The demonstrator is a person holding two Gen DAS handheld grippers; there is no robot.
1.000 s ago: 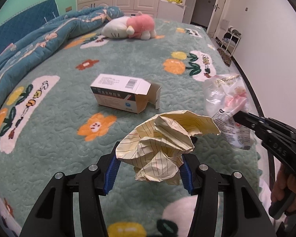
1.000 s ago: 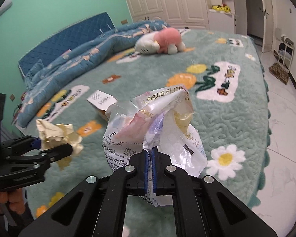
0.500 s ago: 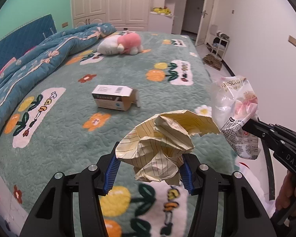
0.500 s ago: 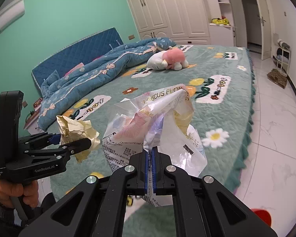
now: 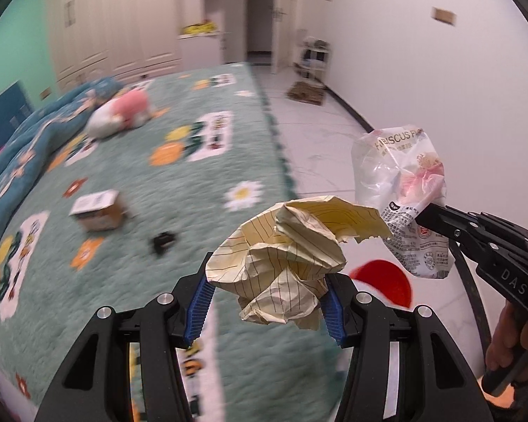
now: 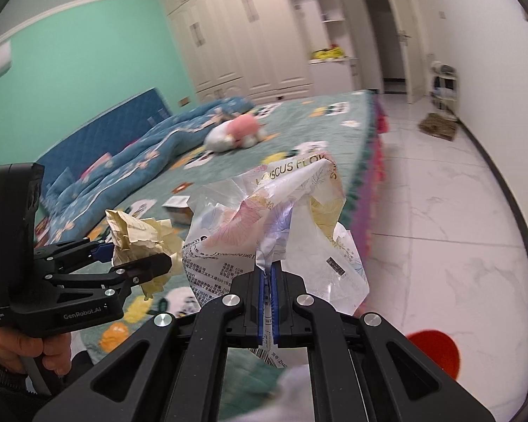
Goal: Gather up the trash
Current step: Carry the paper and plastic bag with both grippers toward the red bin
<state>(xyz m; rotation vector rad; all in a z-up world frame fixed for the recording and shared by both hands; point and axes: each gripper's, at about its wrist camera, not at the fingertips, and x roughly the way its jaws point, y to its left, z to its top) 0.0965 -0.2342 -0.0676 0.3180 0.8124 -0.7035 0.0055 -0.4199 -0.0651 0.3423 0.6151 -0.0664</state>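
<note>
Your left hand-held gripper [image 5: 265, 311] pinches the crumpled lined paper [image 5: 285, 258] loosely by its springy folds; a jolt could shake it free. Your right hand-held gripper [image 6: 268, 307] is clamped on a thin fold of the slick, crinkly plastic wrapper [image 6: 274, 225], which could slide out. Both hang off the bed [image 5: 130, 190], above the floor; a box [image 5: 98, 210] remains on the quilt.

The left gripper [image 5: 265, 304] is clamping a crumpled yellow paper [image 5: 285, 260]; the right gripper [image 5: 426, 212] is pinching a plastic wrapper [image 5: 401, 190]; a box [image 5: 98, 209] is lying on the bed [image 5: 179, 190].
</note>
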